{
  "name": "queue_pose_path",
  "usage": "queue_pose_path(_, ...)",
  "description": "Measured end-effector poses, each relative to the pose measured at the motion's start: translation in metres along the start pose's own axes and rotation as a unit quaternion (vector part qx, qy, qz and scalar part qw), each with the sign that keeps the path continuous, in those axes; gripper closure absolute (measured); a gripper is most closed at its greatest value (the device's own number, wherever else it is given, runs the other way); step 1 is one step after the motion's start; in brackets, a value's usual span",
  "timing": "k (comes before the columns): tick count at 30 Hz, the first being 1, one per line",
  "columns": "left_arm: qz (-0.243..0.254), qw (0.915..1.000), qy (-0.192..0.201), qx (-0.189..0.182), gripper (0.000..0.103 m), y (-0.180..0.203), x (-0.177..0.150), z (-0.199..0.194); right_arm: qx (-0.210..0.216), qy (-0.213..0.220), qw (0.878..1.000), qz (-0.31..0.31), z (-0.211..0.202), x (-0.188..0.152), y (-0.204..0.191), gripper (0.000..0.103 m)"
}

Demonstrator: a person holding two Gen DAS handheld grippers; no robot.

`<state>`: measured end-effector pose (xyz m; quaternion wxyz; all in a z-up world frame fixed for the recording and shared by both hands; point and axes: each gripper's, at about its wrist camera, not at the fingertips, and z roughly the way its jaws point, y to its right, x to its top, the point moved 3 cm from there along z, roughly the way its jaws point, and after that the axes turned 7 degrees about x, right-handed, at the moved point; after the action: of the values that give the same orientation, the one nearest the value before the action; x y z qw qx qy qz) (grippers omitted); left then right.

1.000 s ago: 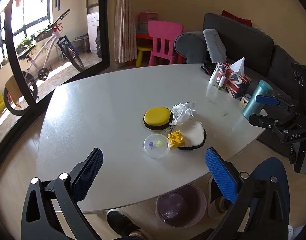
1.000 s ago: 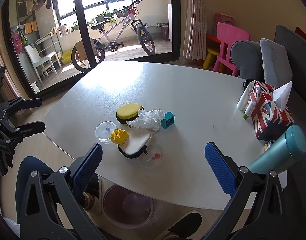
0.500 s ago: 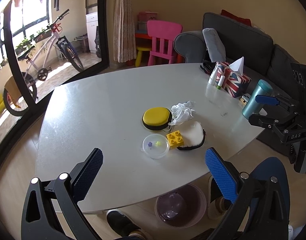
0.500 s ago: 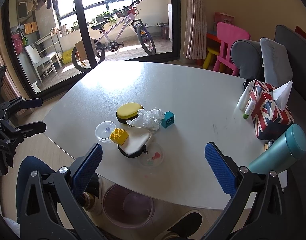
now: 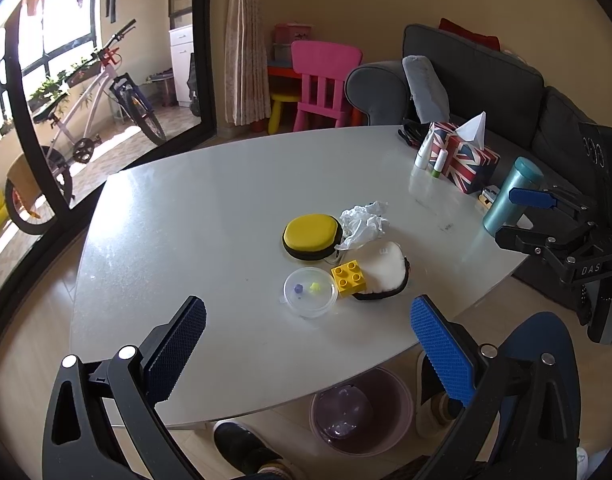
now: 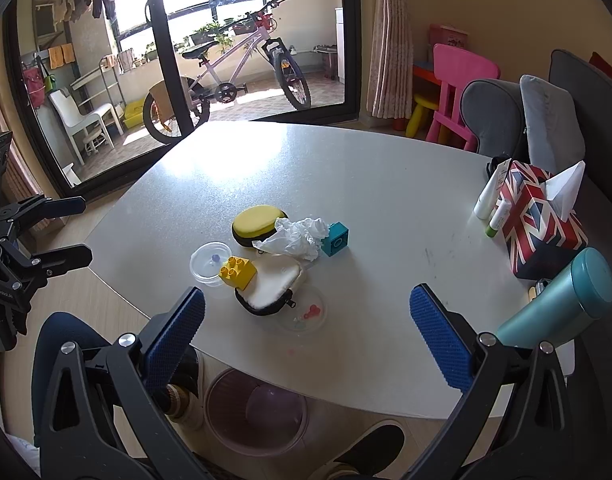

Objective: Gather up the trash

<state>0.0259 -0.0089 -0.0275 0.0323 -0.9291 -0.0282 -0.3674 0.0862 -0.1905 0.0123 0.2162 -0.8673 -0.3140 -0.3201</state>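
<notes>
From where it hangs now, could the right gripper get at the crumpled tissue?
Probably yes: the right gripper is open above the table edge, and the crumpled tissue lies exposed on top, though the white pouch sits just in front.

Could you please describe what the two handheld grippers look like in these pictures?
The left gripper and the right gripper look alike: black angular plastic frames with silver bolt heads, each carrying two flat fingers faced with blue, finely knobbed rubber pads. Seen from the left wrist view, the right one's black body bears white "DAS" lettering. No cables or sleeves are visible.
</notes>
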Motion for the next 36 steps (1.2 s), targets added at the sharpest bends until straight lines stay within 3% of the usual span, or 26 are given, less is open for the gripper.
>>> queue_pose_path(26, 0.001, 0.9999, -0.010, -0.001, 0.005, -0.004, 0.000, 0.012, 0.000, -0.003, 1.000, 0.000, 0.002, -0.002, 0.000, 0.003)
queue_pose_path(36, 0.017, 0.9992, -0.035, 0.002, 0.005, -0.006, 0.003, 0.044, 0.002, -0.012, 1.000, 0.003, 0.011, -0.006, -0.001, 0.003)
